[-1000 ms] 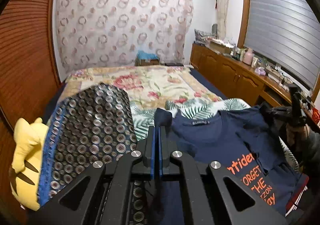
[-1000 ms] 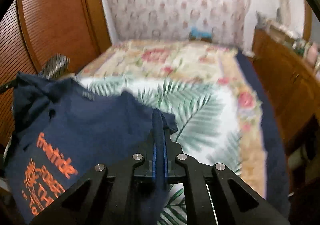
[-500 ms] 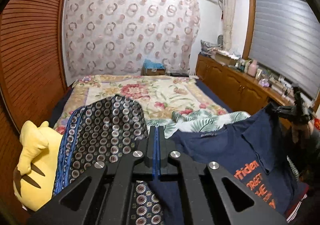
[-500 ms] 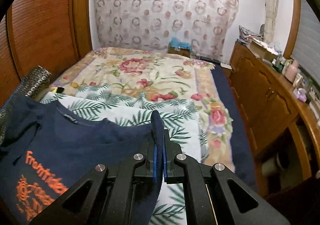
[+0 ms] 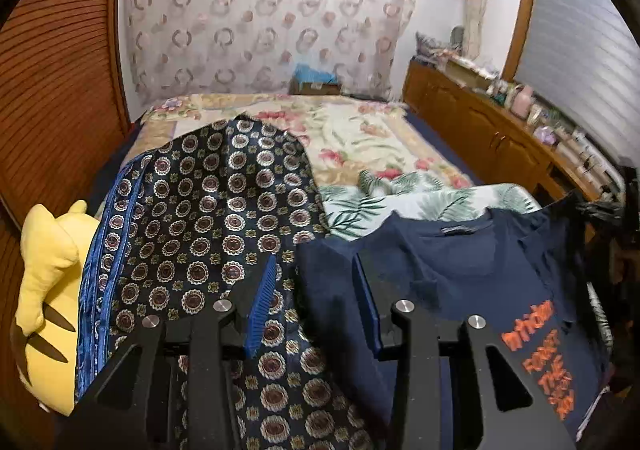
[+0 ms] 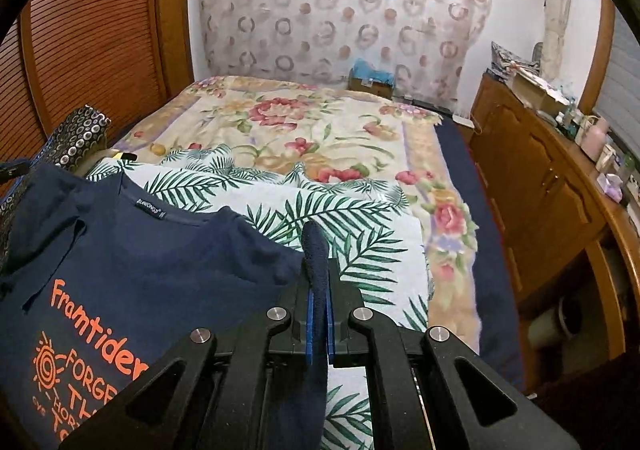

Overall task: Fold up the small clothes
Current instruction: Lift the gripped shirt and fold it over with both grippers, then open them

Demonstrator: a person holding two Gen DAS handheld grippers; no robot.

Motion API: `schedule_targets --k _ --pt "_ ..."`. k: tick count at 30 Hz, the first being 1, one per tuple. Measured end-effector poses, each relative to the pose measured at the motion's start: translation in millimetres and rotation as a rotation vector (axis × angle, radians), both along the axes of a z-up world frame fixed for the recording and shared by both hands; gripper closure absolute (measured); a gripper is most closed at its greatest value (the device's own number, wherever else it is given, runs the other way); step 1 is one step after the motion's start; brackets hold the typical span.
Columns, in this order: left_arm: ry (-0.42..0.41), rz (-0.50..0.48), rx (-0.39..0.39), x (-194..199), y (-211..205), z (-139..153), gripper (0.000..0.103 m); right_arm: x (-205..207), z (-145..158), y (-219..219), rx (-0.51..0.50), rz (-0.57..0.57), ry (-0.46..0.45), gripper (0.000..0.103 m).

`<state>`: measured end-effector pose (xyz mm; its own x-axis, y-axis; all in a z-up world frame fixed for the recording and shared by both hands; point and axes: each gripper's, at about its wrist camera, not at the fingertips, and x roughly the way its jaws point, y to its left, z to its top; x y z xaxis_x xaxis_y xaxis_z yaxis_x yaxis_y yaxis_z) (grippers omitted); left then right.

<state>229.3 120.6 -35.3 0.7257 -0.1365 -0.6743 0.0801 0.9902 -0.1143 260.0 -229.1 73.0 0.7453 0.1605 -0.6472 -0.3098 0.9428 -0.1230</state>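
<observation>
A navy T-shirt [image 5: 460, 274] with orange lettering hangs spread between the two grippers over a palm-leaf sheet [image 6: 340, 218] on the bed. My left gripper [image 5: 316, 264] has its jaws apart and opening. The shirt's left sleeve edge lies loose between them against the right finger, and the blue pads do not press on it. My right gripper [image 6: 319, 270] is shut on a fold of the T-shirt [image 6: 140, 262] at its other shoulder, with the fabric poking up past the fingertips. The collar label faces up.
A dark cushion with a medallion pattern [image 5: 208, 210] and a yellow plush toy [image 5: 44, 290] lie left of the shirt. The floral bedspread [image 6: 300, 122] runs back to a curtain. A wooden cabinet [image 6: 540, 190] lines the right side and slatted wood doors [image 5: 52, 90] the left.
The left gripper's jaws have come apart and let go of the shirt's sleeve, and that gripper has sunk toward the bed. The right gripper keeps its grip and has risen a little.
</observation>
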Motion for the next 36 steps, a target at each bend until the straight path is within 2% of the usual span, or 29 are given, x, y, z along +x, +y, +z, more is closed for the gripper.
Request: schedule_targets --k 2,5,6,7,9,12,17,23,30,36 --pt "0.008 -0.015 0.018 5 -6 -3 0.063 1 -1 1 0.001 0.002 0.003 0.099" --pt "0.041 -0.049 0.002 13 -12 -8 0.064 0 -1 1 0.013 0.008 0.005 0.099" --pt "0.044 -0.059 0.007 14 -15 -9 0.072 -1 0 1 0.018 0.011 0.004 0.099" --pt "0.047 -0.066 0.026 15 -19 -10 0.085 -2 -2 1 0.022 0.013 0.003 0.099" --pt "0.070 -0.071 0.064 16 -25 -12 0.099 -4 -3 1 0.030 0.018 0.001 0.099" --pt "0.033 -0.092 0.085 3 -35 -3 0.100 -8 -5 0 0.041 0.021 -0.009 0.099" --pt "-0.078 -0.115 0.071 -43 -47 30 0.100 -33 7 -2 0.077 0.046 -0.074 0.099" --pt "-0.204 -0.132 0.043 -119 -48 63 0.100 -93 24 -18 0.131 0.083 -0.159 0.099" --pt "-0.245 -0.109 0.015 -190 -31 55 0.100 -179 9 -53 0.191 0.086 -0.191 0.099" --pt "-0.236 -0.075 -0.010 -238 -20 34 0.100 -238 -16 -76 0.193 0.068 -0.145 0.099"
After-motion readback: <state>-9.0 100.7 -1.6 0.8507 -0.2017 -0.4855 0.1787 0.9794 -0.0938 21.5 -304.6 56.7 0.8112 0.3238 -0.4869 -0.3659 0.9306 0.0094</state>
